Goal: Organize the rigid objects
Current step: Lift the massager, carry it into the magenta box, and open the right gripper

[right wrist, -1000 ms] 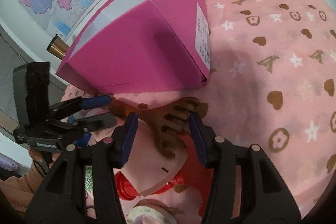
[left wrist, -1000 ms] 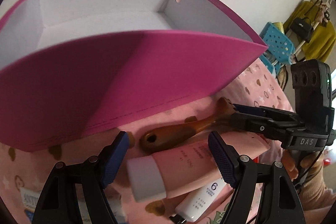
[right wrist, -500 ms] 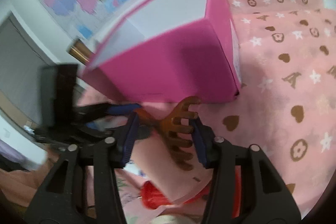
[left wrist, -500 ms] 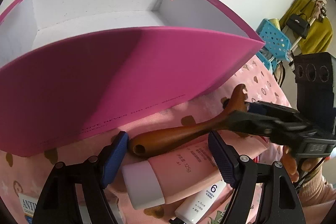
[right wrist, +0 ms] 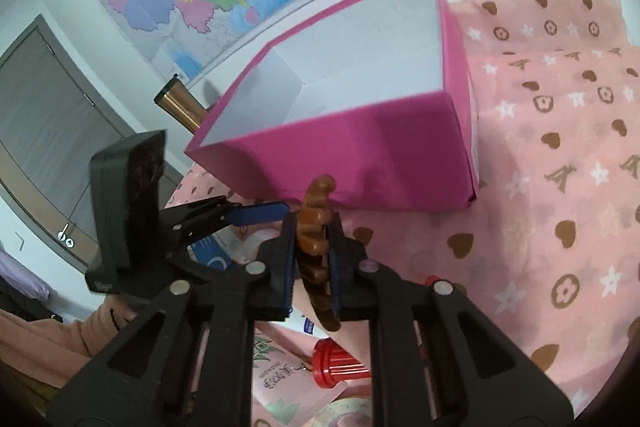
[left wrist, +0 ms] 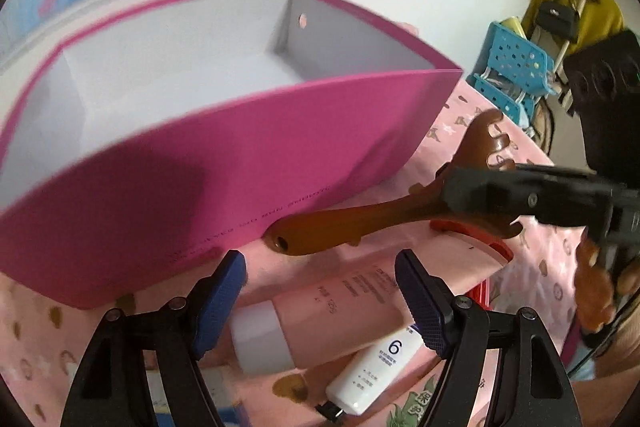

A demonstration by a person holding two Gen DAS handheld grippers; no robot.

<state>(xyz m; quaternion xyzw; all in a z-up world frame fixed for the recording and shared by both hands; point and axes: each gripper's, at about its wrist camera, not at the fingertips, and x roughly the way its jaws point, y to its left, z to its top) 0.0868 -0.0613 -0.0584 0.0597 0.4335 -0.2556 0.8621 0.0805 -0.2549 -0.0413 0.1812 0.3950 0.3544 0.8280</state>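
Observation:
My right gripper [right wrist: 311, 255] is shut on a brown wooden massage comb [right wrist: 316, 223] and holds it off the cloth, in front of the open pink box [right wrist: 360, 143]. In the left wrist view the comb [left wrist: 360, 219] hangs level beside the box's front wall [left wrist: 224, 179], with the right gripper [left wrist: 500, 187] clamped near its toothed head. My left gripper [left wrist: 320, 291] is open and empty above a pink tube with a white cap [left wrist: 332, 307] and a white tube marked 6 [left wrist: 376, 367].
The box interior is white with nothing in it. A red-capped bottle [right wrist: 336, 363] and green-printed packets lie below the right gripper. Pink patterned cloth [right wrist: 560, 227] covers the table. A blue basket [left wrist: 512, 63] stands beyond the table's right edge.
The right gripper has closed on the comb and lifted it off the pink tube. Both cameras have risen, showing more of the box's inside.

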